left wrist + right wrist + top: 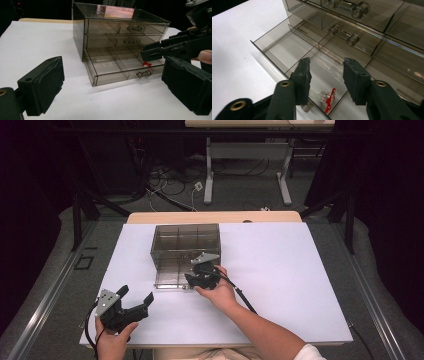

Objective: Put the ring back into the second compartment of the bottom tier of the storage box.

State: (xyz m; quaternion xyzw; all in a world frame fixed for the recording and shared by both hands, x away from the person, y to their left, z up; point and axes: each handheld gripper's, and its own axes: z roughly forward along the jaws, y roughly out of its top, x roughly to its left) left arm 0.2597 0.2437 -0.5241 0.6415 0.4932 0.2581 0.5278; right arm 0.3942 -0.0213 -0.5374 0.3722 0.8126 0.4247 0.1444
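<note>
White tabletop (280, 270) holds a smoky clear drawer cabinet (186, 246), its bottom drawer (117, 68) pulled out. Left gripper (135, 302) rests well apart, jaws spread, empty. Right gripper (325, 75) hovers over the drawer, jaws parted; a small red piece (330, 99) lies just below them, unpinched.

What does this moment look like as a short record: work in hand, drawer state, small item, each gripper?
work: putting a small red piece into the drawer box
bottom drawer: pulled out, upper two shut
red piece: lies in the drawer, in a front compartment near the handle
right gripper: jaws apart over the drawer, not gripping the piece
left gripper: jaws open, on the table, away from the box
</note>
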